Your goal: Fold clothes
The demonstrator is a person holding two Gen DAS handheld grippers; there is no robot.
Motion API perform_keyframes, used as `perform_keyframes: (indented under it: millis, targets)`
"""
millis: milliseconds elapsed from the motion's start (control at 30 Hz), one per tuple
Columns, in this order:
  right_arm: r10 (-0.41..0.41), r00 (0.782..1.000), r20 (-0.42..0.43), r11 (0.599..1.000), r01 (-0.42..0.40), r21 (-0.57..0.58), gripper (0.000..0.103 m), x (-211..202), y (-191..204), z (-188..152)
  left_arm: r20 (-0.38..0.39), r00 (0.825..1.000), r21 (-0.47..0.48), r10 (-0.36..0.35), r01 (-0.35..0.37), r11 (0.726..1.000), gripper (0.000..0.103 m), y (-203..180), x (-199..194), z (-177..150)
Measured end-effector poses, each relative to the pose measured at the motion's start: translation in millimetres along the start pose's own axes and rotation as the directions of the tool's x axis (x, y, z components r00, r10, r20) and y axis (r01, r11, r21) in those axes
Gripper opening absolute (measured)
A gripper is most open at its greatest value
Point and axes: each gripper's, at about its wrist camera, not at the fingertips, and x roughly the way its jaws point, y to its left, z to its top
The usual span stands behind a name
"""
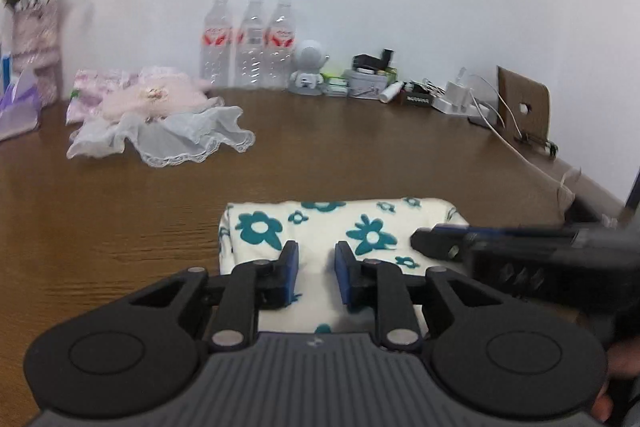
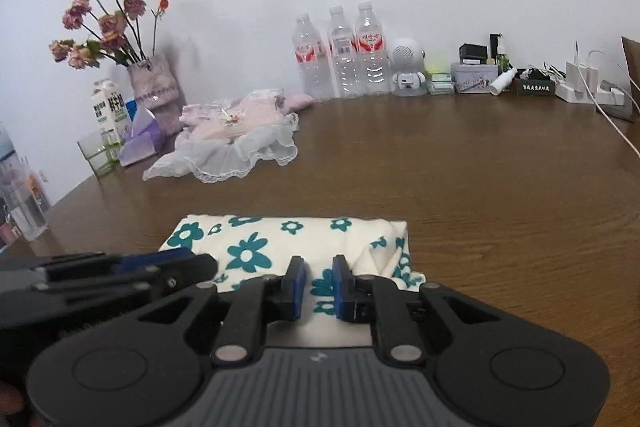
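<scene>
A folded cream cloth (image 1: 340,227) printed with teal flowers lies flat at the near edge of the brown wooden table (image 1: 360,147), directly under both of my claws. My left claw (image 1: 317,269) hovers over the cloth's near part with its blue pads a narrow gap apart and only the flat fabric showing between them, gripping nothing. My right claw (image 2: 319,285) sits just beside it over the cloth's right half, its pads likewise standing slightly apart, with the printed fabric lying in the gap and no fold pinched. In each wrist view the other claw reaches in from the side above the cloth. Farther back and to the left, a heap of pink and white lace-edged garments (image 2: 240,135) rests well apart from the folded piece. Behind that heap stand a vase of dried roses (image 2: 154,87), a milk carton (image 2: 109,111) and a purple tissue pack (image 2: 140,139). Against the white wall are 3 clear water bottles (image 2: 342,55), a small white robot figure (image 2: 407,67), a tin (image 2: 472,77) and chargers with white cables (image 2: 580,79).
</scene>
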Motion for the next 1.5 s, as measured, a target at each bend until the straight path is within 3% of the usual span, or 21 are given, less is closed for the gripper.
perform_keyframes:
  millis: [133,267,300,367,400,433,500,533,567,600,667,700,900,1033,1100,1167,1200,1300,1333,1400,1500]
  targets:
    - [-0.013,1.000,0.023,1.000,0.013,0.011,0.012,-11,2,11,-0.021,1.000,-0.008,-0.013,0.013,1.000,0.022,2,-2,7]
    - [-0.014,1.000,-0.012,0.998,0.015,0.065,0.008,5,-17,13,-0.040,0.999,0.004,-0.014,0.014,1.000,0.022,0,-4,6]
    - [-0.029,1.000,-0.011,0.996,0.030,0.079,0.002,4,-19,15,-0.041,0.999,0.003,-0.021,0.021,1.000,0.022,3,-3,5]
    - [-0.154,0.988,-0.003,0.987,0.154,0.036,0.000,2,-14,18,-0.041,0.999,-0.004,-0.029,0.029,1.000,0.022,5,-4,3]
    - [-0.191,0.982,0.000,0.981,0.191,0.037,0.019,1,-15,19,-0.042,0.999,0.000,-0.026,0.026,1.000,0.022,5,-4,4]
    - [-0.166,0.986,-0.005,0.982,0.166,0.086,0.024,0,-22,22,-0.043,0.999,0.003,-0.024,0.024,1.000,0.024,4,-5,4]
    - [-0.057,0.998,-0.014,0.977,0.058,0.204,0.024,1,-42,26,-0.020,1.000,0.002,-0.007,0.007,1.000,0.042,3,-12,8]
    - [0.000,1.000,-0.013,0.966,0.003,0.260,0.026,2,-51,28,0.011,1.000,-0.009,-0.004,0.004,1.000,0.066,2,-17,10]
    - [0.031,0.999,-0.018,0.956,-0.025,0.292,0.027,6,-58,29,0.017,1.000,0.006,-0.013,0.013,1.000,0.070,-3,-17,11]
    - [0.038,0.999,-0.030,0.953,-0.027,0.302,0.027,12,-61,30,0.023,0.999,0.020,-0.022,0.022,1.000,0.067,-8,-18,11]
    - [0.060,0.997,-0.045,0.947,-0.042,0.318,0.012,22,-66,30,0.029,0.999,0.050,-0.040,0.039,0.998,0.038,-18,-19,12]
    - [0.065,0.997,-0.039,0.942,-0.048,0.333,0.011,24,-68,29,-0.019,0.999,0.090,-0.034,0.036,0.995,0.033,-25,-10,8]
    - [0.019,1.000,-0.014,0.974,-0.015,0.224,0.023,0,-49,22,-0.013,1.000,0.215,0.026,-0.023,0.976,0.033,-43,-7,-12]
    - [0.110,0.992,-0.056,0.958,-0.091,0.274,0.053,-5,-52,7,-0.015,1.000,0.204,0.017,-0.013,0.979,0.034,-42,-7,-10]
    - [0.145,0.988,-0.059,0.938,-0.119,0.326,0.056,-6,-62,6,-0.014,0.999,0.157,-0.037,0.039,0.987,0.046,-28,-13,-1]
    - [0.200,0.978,-0.060,0.908,-0.162,0.387,0.074,-3,-73,10,0.000,0.998,0.067,-0.066,0.066,0.996,0.076,-5,-18,9]
    - [0.222,0.973,-0.068,0.894,-0.176,0.412,0.080,1,-78,14,0.009,0.998,0.003,-0.068,0.068,0.998,0.079,10,-20,14]
    - [0.263,0.959,-0.107,0.866,-0.186,0.464,0.080,17,-85,24,-0.068,0.995,-0.197,-0.073,0.059,0.979,0.071,53,1,26]
    - [0.265,0.957,-0.122,0.867,-0.181,0.464,0.082,23,-84,27,-0.099,0.988,-0.247,-0.115,0.087,0.965,0.058,61,10,27]
    - [0.276,0.950,-0.144,0.878,-0.188,0.441,0.085,34,-77,32,-0.151,0.969,-0.344,-0.197,0.135,0.929,0.055,75,27,27]
    - [0.285,0.942,-0.175,0.897,-0.198,0.395,0.090,44,-65,39,-0.140,0.971,-0.331,-0.194,0.139,0.933,0.055,73,32,27]
